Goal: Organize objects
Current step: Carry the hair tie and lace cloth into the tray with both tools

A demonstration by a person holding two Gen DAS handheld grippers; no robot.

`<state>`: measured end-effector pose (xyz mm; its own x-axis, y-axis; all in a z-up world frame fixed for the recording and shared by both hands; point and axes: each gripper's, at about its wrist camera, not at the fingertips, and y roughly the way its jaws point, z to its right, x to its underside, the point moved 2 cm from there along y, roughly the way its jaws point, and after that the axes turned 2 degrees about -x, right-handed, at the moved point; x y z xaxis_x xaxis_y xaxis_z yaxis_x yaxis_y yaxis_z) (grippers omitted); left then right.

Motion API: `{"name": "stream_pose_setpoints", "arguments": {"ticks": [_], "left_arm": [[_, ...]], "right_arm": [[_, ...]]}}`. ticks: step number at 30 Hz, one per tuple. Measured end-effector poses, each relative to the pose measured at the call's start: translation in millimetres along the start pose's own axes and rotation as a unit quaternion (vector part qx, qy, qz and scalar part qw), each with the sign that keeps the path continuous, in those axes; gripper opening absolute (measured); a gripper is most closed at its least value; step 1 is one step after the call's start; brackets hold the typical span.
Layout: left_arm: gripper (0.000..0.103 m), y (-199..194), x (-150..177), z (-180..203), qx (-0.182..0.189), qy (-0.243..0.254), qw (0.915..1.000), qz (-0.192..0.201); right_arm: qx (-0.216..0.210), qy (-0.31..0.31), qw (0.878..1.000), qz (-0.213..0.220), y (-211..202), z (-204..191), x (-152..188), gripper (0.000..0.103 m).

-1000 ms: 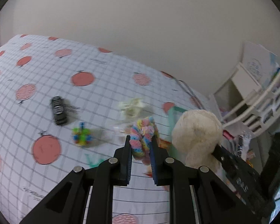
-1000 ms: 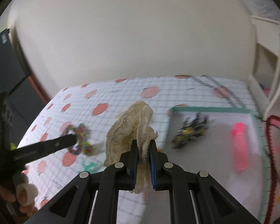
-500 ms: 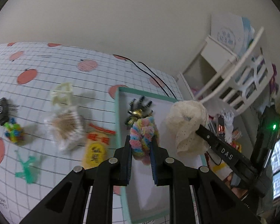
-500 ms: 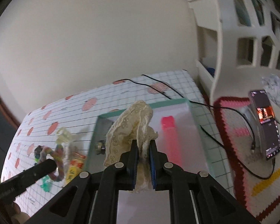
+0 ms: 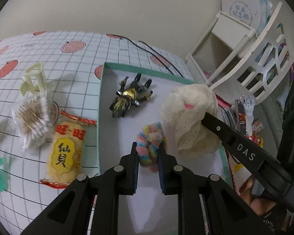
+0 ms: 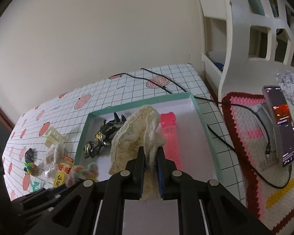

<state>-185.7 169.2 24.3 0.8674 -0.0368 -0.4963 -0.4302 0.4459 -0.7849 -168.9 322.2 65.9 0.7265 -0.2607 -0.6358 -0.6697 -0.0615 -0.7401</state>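
With the left tongs [image 5: 148,150] clenched on the rainbow scrunchie [image 5: 151,143] and the right tongs [image 6: 151,156] on the cream lace scrunchie [image 6: 136,131], both above the green-rimmed tray [image 6: 203,121], lower each onto bare floor clear of the black toy [image 6: 103,137] before letting go.

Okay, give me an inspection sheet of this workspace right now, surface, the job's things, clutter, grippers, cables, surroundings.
Surface: grid-patterned cloth with red fruit prints.
Job's things: green-rimmed tray holding a black-and-gold toy and a pink strip; rainbow scrunchie and cream lace scrunchie both held over the tray.
Clutter: snack packet, bag of cotton swabs, cream clip, all on the cloth left of the tray.
Grippers: left gripper shut on the rainbow scrunchie; right gripper shut on the cream lace scrunchie.
Cables: black cable crossing the cloth behind the tray.
Surroundings: white shelf, phone on a crocheted mat.
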Motion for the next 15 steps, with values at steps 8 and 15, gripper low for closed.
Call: {"name": "stream_pose_setpoints", "arguments": {"ticks": [8,15], "left_arm": [[0.018,17,6,-4,-0.008,-0.009,0.9998,-0.018],[0.018,27,9,-8,-0.017,-0.015,0.9993,-0.031]], "right_arm": [[0.003,0.005,1.000,-0.018,12,0,7,0.012],[0.007,0.009,0.999,-0.037,24,0,12,0.012]]}}
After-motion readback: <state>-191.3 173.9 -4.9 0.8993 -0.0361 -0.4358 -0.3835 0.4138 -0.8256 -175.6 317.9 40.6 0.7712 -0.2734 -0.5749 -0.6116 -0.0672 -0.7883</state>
